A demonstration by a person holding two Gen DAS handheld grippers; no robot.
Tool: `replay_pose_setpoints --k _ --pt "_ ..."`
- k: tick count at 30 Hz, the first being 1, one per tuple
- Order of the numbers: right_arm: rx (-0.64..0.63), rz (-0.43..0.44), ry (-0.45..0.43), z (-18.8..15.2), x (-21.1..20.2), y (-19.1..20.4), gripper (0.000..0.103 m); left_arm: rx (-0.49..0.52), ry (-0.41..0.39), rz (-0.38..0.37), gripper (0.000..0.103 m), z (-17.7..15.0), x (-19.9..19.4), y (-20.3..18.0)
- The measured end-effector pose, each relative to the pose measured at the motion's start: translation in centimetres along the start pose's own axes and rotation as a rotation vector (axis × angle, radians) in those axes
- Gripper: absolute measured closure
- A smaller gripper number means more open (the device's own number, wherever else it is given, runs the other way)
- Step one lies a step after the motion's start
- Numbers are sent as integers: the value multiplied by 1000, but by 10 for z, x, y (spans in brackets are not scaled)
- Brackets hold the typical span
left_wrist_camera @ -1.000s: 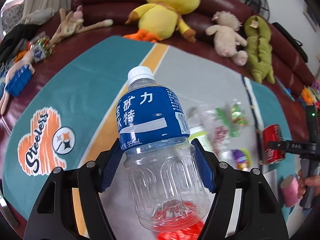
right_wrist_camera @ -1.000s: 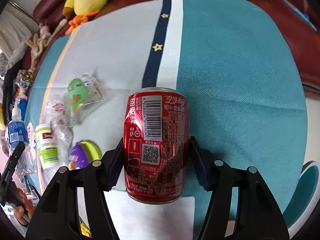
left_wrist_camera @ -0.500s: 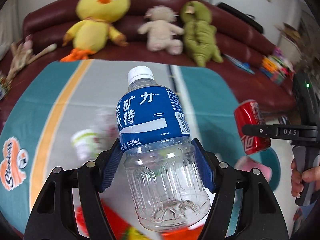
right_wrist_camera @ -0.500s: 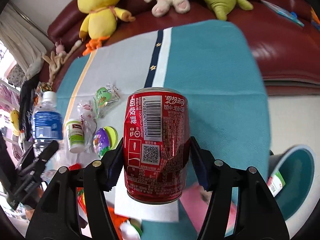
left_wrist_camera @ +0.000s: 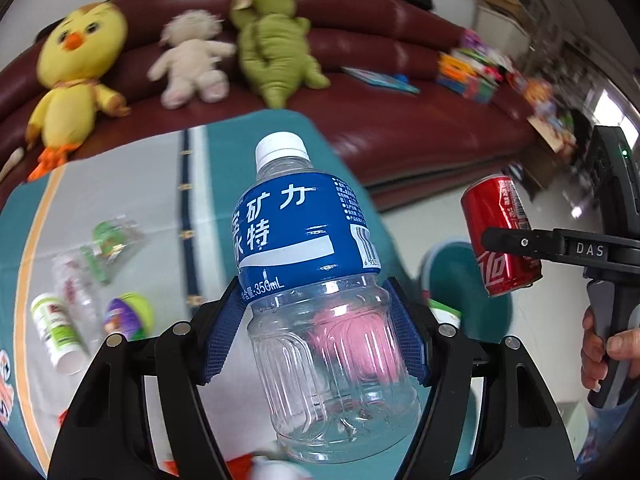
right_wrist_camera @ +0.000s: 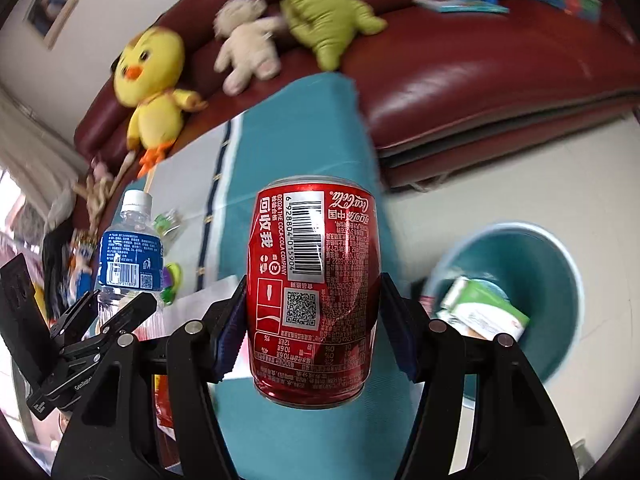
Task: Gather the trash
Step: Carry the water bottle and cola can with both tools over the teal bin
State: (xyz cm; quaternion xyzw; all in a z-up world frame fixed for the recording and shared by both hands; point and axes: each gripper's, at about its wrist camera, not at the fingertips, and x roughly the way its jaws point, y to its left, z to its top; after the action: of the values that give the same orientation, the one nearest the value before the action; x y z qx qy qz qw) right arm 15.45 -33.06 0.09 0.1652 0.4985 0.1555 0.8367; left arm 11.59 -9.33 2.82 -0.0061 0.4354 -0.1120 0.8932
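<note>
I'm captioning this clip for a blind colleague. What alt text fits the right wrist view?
The right claw grips a red Coca-Cola can upright above a teal blanket. To its right, a teal trash bin on the floor holds a green-and-white carton; at left, the left claw holds a blue-labelled water bottle.

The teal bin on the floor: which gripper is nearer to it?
Right. The right gripper, holding the red can, sits just beside the teal bin; the left gripper, holding the water bottle, is farther off, over the table.
</note>
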Motion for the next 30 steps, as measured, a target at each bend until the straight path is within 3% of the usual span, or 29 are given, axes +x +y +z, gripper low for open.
replay_pose_setpoints --k 8,15,30 --pt "171 -45 -77 -28 -39 -101 44 156 61 -75 33 6 37 -93" --pt "263 -65 -69 -44 -40 -160 44 246 155 -121 33 2 86 -163" --pt "355 -74 -30 -54 -23 -222 44 314 333 -118 32 -15 172 -222"
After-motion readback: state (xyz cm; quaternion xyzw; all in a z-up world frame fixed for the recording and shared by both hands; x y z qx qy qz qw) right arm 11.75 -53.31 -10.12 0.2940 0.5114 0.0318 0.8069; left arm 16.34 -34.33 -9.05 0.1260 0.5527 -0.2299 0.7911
